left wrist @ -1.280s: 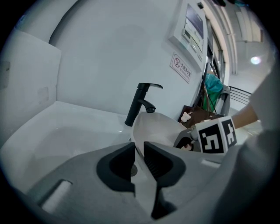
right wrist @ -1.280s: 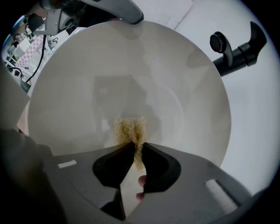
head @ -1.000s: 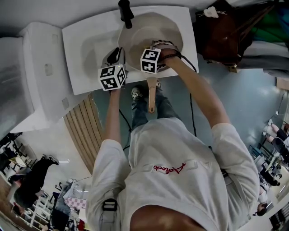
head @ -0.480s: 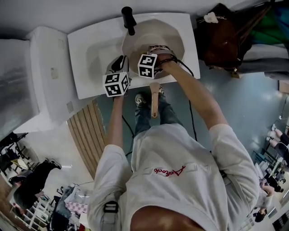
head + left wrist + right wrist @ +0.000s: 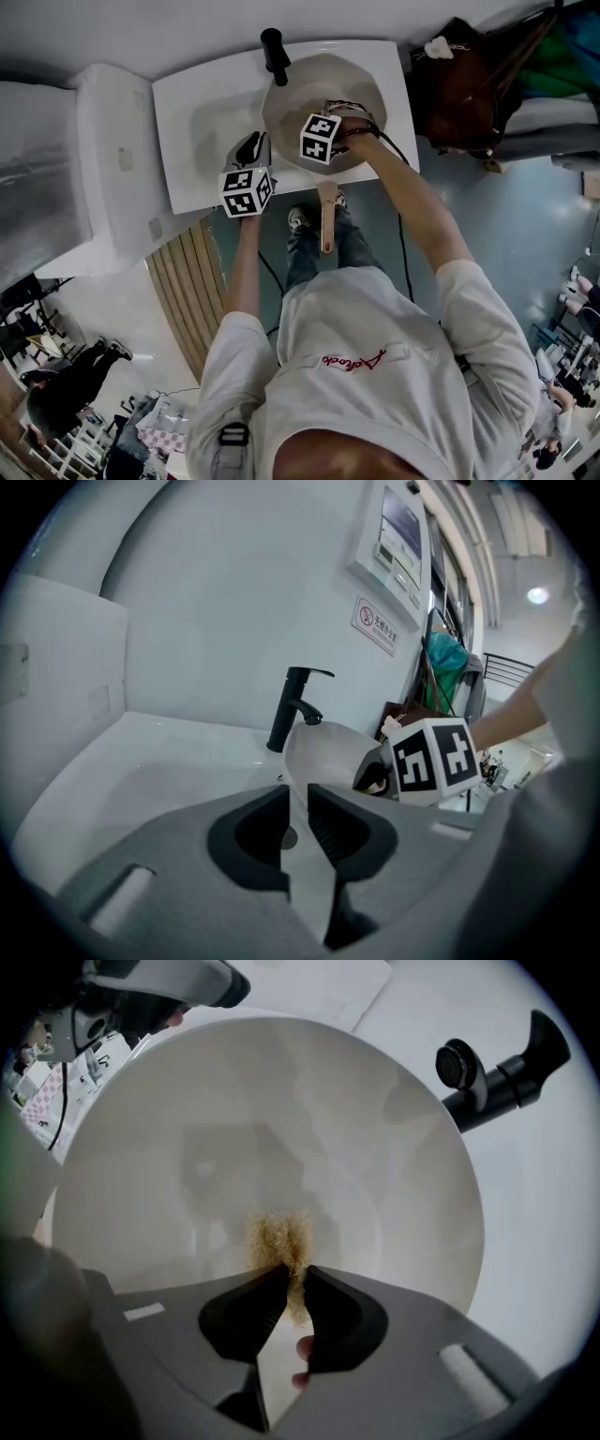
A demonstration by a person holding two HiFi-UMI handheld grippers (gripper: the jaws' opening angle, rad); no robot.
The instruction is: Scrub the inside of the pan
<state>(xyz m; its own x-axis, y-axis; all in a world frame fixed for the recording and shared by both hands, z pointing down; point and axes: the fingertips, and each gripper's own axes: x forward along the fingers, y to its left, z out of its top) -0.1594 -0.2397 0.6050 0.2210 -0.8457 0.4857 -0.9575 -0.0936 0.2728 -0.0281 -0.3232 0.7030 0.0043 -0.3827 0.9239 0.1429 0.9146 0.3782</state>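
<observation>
A pale cream pan point(image 5: 319, 80) sits in the white sink point(image 5: 202, 103), its wooden handle point(image 5: 325, 220) sticking out over the front edge. My left gripper point(image 5: 255, 142) is at the pan's left rim. In the left gripper view the gripper point(image 5: 298, 808) is shut on the thin rim of the pan point(image 5: 328, 752). My right gripper point(image 5: 330, 111) reaches into the bowl. In the right gripper view the gripper point(image 5: 298, 1283) is shut on a golden fibrous scourer point(image 5: 279, 1239), which presses on the inner floor of the pan point(image 5: 234, 1129).
A black faucet point(image 5: 276, 54) stands at the sink's back edge, just behind the pan, and shows too as the faucet point(image 5: 497, 1082). A white cabinet point(image 5: 103, 159) adjoins the sink's left. A dark brown bag point(image 5: 459, 84) lies to the right. Wooden slats point(image 5: 187, 281) run below.
The head view has drifted, so the sink sits lower and further right in the frame. The right gripper shifted a little inside the pan. The left gripper keeps its hold on the rim.
</observation>
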